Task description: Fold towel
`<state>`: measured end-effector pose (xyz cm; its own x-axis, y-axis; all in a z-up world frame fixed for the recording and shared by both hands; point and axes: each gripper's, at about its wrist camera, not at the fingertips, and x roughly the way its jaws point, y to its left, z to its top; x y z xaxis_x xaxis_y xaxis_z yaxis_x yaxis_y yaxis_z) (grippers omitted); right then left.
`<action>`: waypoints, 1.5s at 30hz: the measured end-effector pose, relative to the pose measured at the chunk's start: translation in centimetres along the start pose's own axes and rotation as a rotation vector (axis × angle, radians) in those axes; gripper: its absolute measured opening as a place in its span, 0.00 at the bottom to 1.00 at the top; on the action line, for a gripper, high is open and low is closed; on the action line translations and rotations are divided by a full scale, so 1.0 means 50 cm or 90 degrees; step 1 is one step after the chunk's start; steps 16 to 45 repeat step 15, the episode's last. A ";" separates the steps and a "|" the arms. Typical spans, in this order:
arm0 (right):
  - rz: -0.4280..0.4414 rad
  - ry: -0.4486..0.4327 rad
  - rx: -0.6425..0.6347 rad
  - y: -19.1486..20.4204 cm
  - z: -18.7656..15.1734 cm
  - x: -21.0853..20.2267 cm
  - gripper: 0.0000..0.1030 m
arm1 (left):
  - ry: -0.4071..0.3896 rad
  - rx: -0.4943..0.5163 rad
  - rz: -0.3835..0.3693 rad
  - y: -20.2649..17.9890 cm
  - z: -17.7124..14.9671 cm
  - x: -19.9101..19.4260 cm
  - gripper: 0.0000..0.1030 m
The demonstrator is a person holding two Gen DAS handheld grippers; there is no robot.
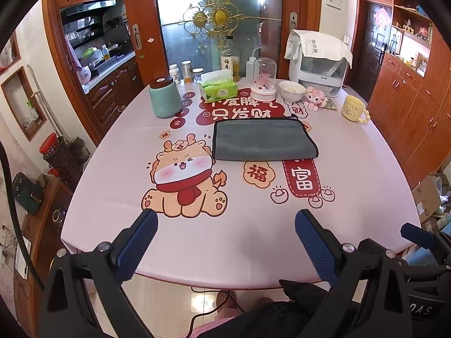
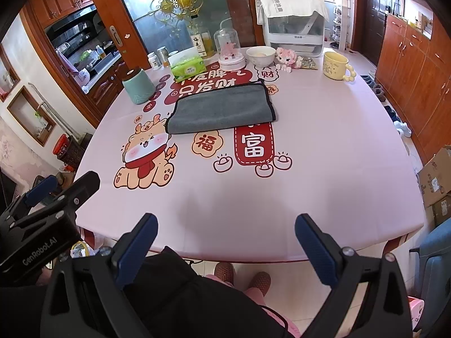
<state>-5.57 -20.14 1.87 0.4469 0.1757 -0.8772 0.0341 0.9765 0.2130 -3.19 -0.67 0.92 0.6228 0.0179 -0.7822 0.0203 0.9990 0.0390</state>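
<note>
A grey towel (image 1: 263, 139) with a dark hem lies flat as a rectangle in the middle of the pink printed tablecloth (image 1: 239, 225); it also shows in the right wrist view (image 2: 222, 108). My left gripper (image 1: 227, 219) is open and empty, held over the table's near edge, well short of the towel. My right gripper (image 2: 225, 224) is open and empty, also at the near edge. The left gripper's body (image 2: 42, 217) shows at the left of the right wrist view.
Along the far side stand a teal canister (image 1: 165, 97), a green tissue pack (image 1: 218, 88), bottles (image 1: 229, 57), a glass dome (image 1: 265, 80), a white bowl (image 1: 291, 90), a pink toy (image 1: 315, 97), a yellow mug (image 1: 353, 109) and a white appliance (image 1: 320, 66). Cabinets (image 1: 417, 104) stand right.
</note>
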 end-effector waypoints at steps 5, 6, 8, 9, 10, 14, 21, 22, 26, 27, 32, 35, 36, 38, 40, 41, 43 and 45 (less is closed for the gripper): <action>0.000 0.001 -0.001 0.001 0.003 0.001 0.95 | -0.001 0.000 0.000 -0.001 0.001 0.000 0.95; -0.001 0.001 -0.001 0.001 0.002 0.001 0.95 | -0.001 -0.001 0.000 0.002 0.002 -0.001 0.95; -0.003 0.000 0.000 0.002 0.003 0.001 0.95 | -0.001 -0.001 0.000 0.003 0.002 -0.001 0.95; -0.004 0.000 0.000 0.003 0.004 0.003 0.95 | -0.001 -0.001 0.000 0.003 0.002 -0.001 0.95; -0.005 0.000 0.000 0.005 0.005 0.003 0.95 | -0.001 0.000 -0.001 0.002 0.002 -0.001 0.95; -0.004 0.000 -0.001 0.005 0.006 0.003 0.95 | -0.001 0.002 -0.003 0.007 0.009 0.002 0.95; -0.004 0.000 -0.001 0.004 0.006 0.003 0.95 | 0.000 0.001 -0.002 0.006 0.008 0.002 0.95; -0.004 0.000 -0.001 0.004 0.006 0.003 0.95 | 0.000 0.001 -0.002 0.006 0.008 0.002 0.95; -0.004 0.000 -0.001 0.004 0.006 0.003 0.95 | 0.000 0.001 -0.002 0.006 0.008 0.002 0.95; -0.004 0.000 -0.001 0.004 0.006 0.003 0.95 | 0.000 0.001 -0.002 0.006 0.008 0.002 0.95; -0.004 0.000 -0.001 0.004 0.006 0.003 0.95 | 0.000 0.001 -0.002 0.006 0.008 0.002 0.95; -0.004 0.000 -0.001 0.004 0.006 0.003 0.95 | 0.000 0.001 -0.002 0.006 0.008 0.002 0.95; -0.004 0.000 -0.001 0.004 0.006 0.003 0.95 | 0.000 0.001 -0.002 0.006 0.008 0.002 0.95; -0.004 0.000 -0.001 0.004 0.006 0.003 0.95 | 0.000 0.001 -0.002 0.006 0.008 0.002 0.95; -0.004 0.000 -0.001 0.004 0.006 0.003 0.95 | 0.000 0.001 -0.002 0.006 0.008 0.002 0.95; -0.004 0.000 -0.001 0.004 0.006 0.003 0.95 | 0.000 0.001 -0.002 0.006 0.008 0.002 0.95; -0.004 0.000 -0.001 0.004 0.006 0.003 0.95 | 0.000 0.001 -0.002 0.006 0.008 0.002 0.95; -0.004 0.000 -0.001 0.004 0.006 0.003 0.95 | 0.000 0.001 -0.002 0.006 0.008 0.002 0.95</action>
